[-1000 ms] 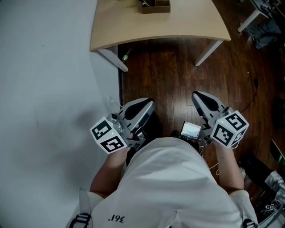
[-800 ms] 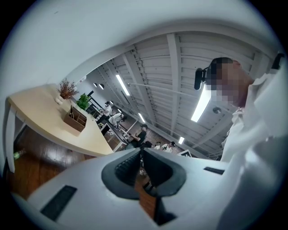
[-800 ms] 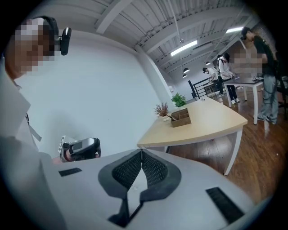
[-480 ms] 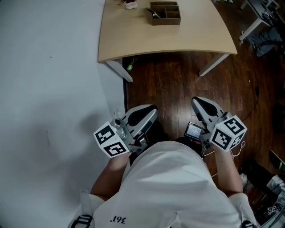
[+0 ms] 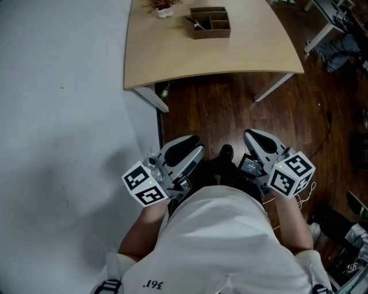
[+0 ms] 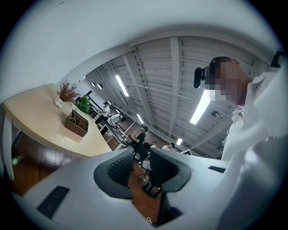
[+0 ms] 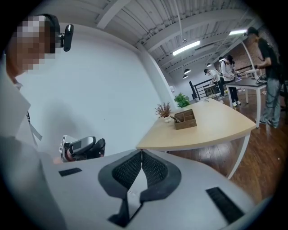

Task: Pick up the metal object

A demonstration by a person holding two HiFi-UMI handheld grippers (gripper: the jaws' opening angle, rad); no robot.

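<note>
Over the wood floor, well short of the table (image 5: 172, 57): left gripper (image 5: 191, 143) slightly parted, empty; right gripper (image 5: 254, 136) closed on nothing.

**Item count, referenced to the table**

One curved wooden table (image 5: 213, 54), with two white legs showing. On the table: one compartmented wooden box (image 5: 211, 22) and one small potted plant (image 5: 163, 7). Below the table's left end: one green bottle (image 5: 164, 90). Near side of the table: two grippers, the left gripper (image 5: 191, 144) and the right gripper (image 5: 253, 138).
</note>
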